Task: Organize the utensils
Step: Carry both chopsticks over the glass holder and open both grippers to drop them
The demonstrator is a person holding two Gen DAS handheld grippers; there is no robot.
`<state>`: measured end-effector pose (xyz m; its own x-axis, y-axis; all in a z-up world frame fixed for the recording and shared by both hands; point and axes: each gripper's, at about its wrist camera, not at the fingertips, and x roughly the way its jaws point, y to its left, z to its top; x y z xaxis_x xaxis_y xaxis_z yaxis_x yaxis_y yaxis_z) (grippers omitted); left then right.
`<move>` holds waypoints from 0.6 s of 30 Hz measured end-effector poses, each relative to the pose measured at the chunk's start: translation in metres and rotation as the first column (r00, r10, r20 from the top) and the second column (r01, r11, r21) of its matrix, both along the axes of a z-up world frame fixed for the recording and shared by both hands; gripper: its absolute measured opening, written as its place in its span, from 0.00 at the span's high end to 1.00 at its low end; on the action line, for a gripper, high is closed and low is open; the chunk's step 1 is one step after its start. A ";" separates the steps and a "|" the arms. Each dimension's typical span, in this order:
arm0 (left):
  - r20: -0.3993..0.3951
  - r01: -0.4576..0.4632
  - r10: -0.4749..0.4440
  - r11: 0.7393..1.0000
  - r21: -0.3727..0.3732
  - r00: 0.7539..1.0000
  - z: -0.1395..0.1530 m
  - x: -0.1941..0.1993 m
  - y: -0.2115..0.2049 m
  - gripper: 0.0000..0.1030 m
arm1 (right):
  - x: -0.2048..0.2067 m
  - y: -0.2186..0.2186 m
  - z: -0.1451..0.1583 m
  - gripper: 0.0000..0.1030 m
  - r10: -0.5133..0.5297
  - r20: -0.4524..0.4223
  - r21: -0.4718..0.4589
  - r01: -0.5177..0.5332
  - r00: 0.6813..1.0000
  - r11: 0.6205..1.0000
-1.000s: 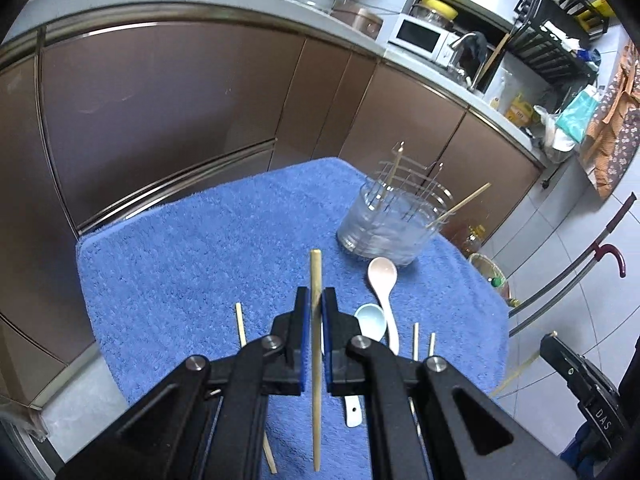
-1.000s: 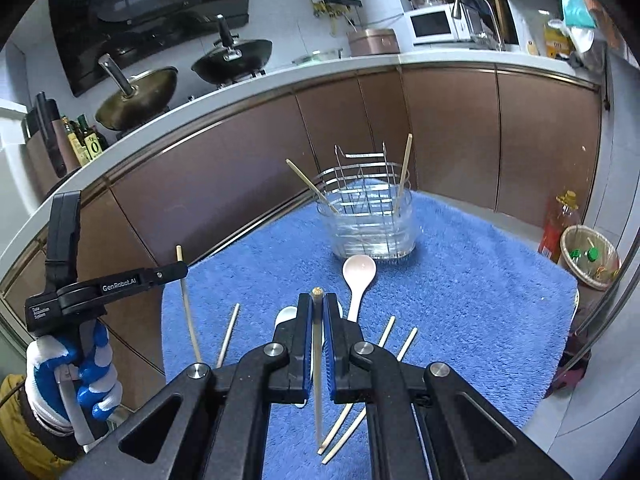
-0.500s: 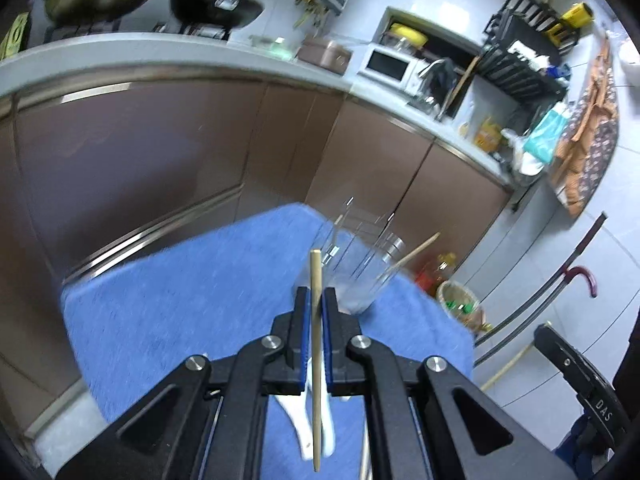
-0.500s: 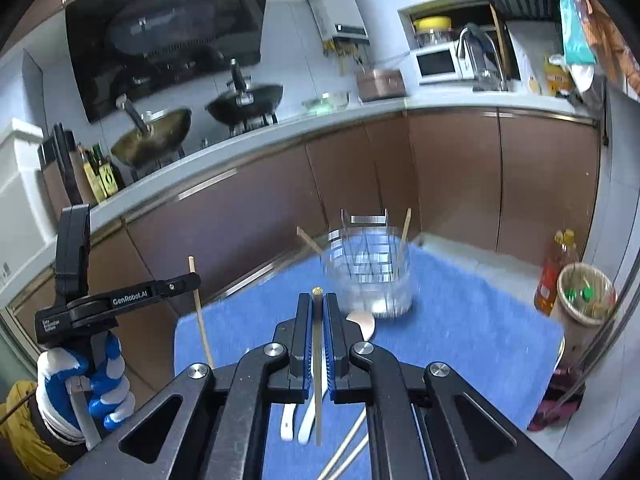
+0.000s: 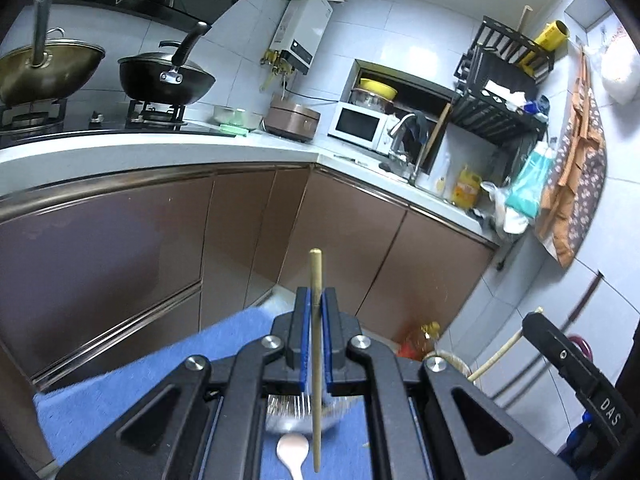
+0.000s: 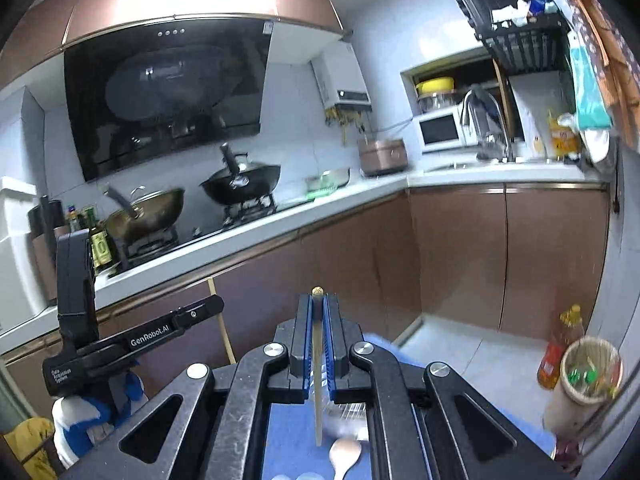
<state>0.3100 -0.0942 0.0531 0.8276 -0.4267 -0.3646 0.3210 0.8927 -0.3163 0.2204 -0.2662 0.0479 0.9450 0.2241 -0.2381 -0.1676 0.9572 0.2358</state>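
Note:
My left gripper (image 5: 316, 300) is shut on a wooden chopstick (image 5: 316, 360), held upright above the blue towel (image 5: 120, 392). My right gripper (image 6: 317, 308) is shut on another wooden chopstick (image 6: 318, 380). Both are raised and tilted up toward the kitchen wall. The clear utensil holder (image 5: 296, 412) shows blurred just below the left fingers, and blurred in the right wrist view (image 6: 348, 412). A pink spoon (image 5: 294, 452) lies on the towel in front of it, also in the right wrist view (image 6: 344, 454). The left gripper's body (image 6: 100, 344) shows in the right wrist view at left.
Brown cabinets (image 5: 140, 240) and a white counter (image 5: 120, 148) with woks stand behind the table. A waste basket (image 6: 588, 372) and oil bottle (image 6: 560, 344) sit on the floor at right. The right gripper's body (image 5: 576, 372) is at the right in the left wrist view.
Both grippers have risen and tilted upward with their chopsticks. The towel, holder and spoons have dropped to the bottom of both views.

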 end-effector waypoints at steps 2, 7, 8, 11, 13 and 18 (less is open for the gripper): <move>0.016 -0.020 0.020 1.000 0.009 1.000 -0.001 0.018 -0.009 0.95 | 0.015 -0.002 -0.002 0.95 -0.014 0.010 -0.009 0.014 1.000 1.000; 0.025 -0.061 0.060 0.998 0.028 0.998 -0.019 0.059 -0.034 0.95 | 0.055 -0.007 -0.024 0.95 -0.044 0.003 -0.034 0.044 0.999 0.998; 0.033 -0.076 0.075 0.996 0.036 0.997 -0.025 0.066 -0.038 0.95 | 0.060 -0.008 -0.029 0.95 -0.050 0.002 -0.040 0.050 0.999 0.998; 0.047 -0.114 0.111 0.992 0.059 0.993 -0.045 0.081 -0.048 0.95 | 0.075 -0.008 -0.046 0.95 -0.060 -0.013 -0.049 0.059 0.998 0.997; 0.030 -0.120 0.118 0.991 0.056 0.993 -0.063 0.087 -0.050 0.95 | 0.085 -0.008 -0.062 0.94 -0.060 -0.043 -0.045 0.058 0.997 0.997; 0.031 -0.148 0.146 0.986 0.080 0.989 -0.099 0.090 -0.051 0.93 | 0.096 -0.007 -0.089 0.94 -0.076 -0.101 -0.073 0.069 0.992 0.995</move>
